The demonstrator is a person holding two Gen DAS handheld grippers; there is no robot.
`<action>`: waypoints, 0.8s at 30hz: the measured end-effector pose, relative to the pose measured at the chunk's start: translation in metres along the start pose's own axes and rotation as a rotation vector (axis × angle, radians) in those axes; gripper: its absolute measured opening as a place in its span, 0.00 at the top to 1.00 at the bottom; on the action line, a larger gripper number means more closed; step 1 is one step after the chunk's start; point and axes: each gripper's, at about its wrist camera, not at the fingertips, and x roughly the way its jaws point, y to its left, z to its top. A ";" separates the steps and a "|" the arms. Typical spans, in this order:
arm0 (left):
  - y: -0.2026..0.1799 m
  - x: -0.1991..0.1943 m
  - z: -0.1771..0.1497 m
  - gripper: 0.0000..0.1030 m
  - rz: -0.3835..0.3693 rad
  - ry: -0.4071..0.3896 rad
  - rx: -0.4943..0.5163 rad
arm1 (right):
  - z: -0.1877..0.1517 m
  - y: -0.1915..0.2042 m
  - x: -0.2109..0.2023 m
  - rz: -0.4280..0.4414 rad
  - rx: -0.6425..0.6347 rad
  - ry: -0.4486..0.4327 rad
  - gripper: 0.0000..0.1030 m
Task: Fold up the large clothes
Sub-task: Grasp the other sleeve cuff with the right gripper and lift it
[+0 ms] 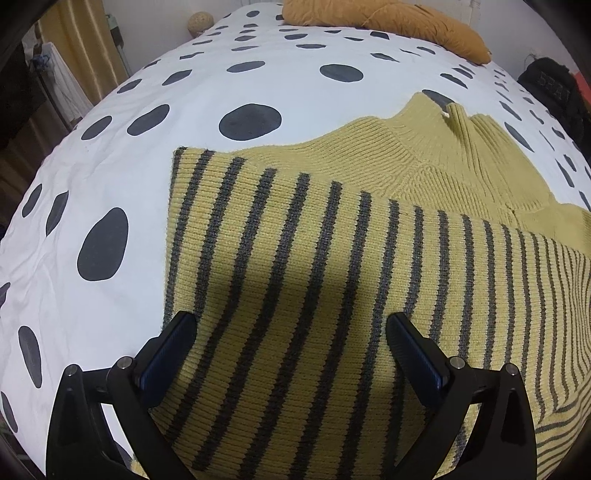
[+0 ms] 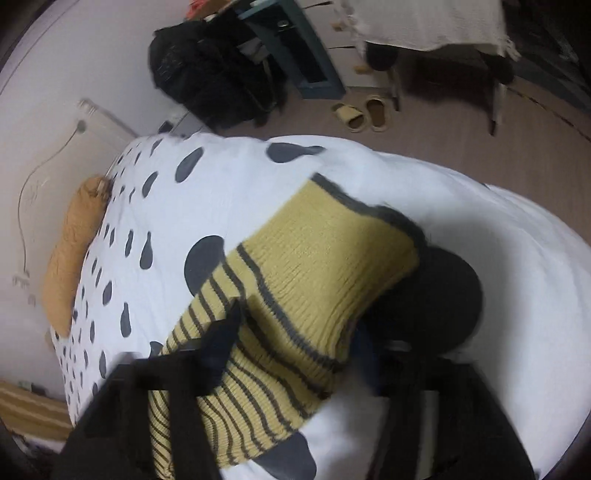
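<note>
Two grippers here, one per hand. My left gripper (image 1: 291, 347) has its fingers spread wide, hovering over the striped part of the sweater (image 1: 332, 266) with nothing pinched between them. The fabric shows between the two pads, which don't appear to bite into it.

The sweater is a mustard-yellow knit with dark grey stripes, lying on the white bedspread (image 1: 110, 158) with big dark dots. In the left wrist view a striped sleeve (image 1: 258, 221) is laid across the body of the sweater, and the plain ribbed collar (image 1: 443, 125) points toward the far end of the bed. An orange pillow (image 1: 388, 22) sits up there at the far end, well apart from the sweater.

My right gripper (image 2: 295, 354) is the fuzzy one. That view is smeared with motion blur, so take this with a grain of salt: the striped cuff (image 2: 314, 266) end of a sleeve hangs right at my fingers, and it looks like I'm holding it, but I honestly can't tell if the fingers are clamped. The left finger (image 2: 221, 332) sits against the knit. Past the bed's edge there's a pair of slippers (image 2: 364, 112) on the floor and a black bag (image 2: 207, 70) by the wall.
</note>
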 end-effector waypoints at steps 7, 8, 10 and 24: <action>0.001 0.000 0.000 0.00 0.001 -0.006 -0.011 | -0.009 0.041 -0.039 0.263 -0.050 -0.038 0.85; 0.001 -0.001 -0.001 0.00 0.002 -0.010 -0.014 | -0.017 0.054 -0.050 0.310 -0.068 -0.036 0.85; 0.001 -0.003 -0.003 0.00 0.004 -0.018 -0.012 | -0.038 0.086 -0.069 0.423 -0.098 0.002 0.85; 0.079 -0.042 -0.026 0.01 -0.247 0.026 -0.159 | -0.385 0.368 -0.032 0.846 -0.355 0.588 0.85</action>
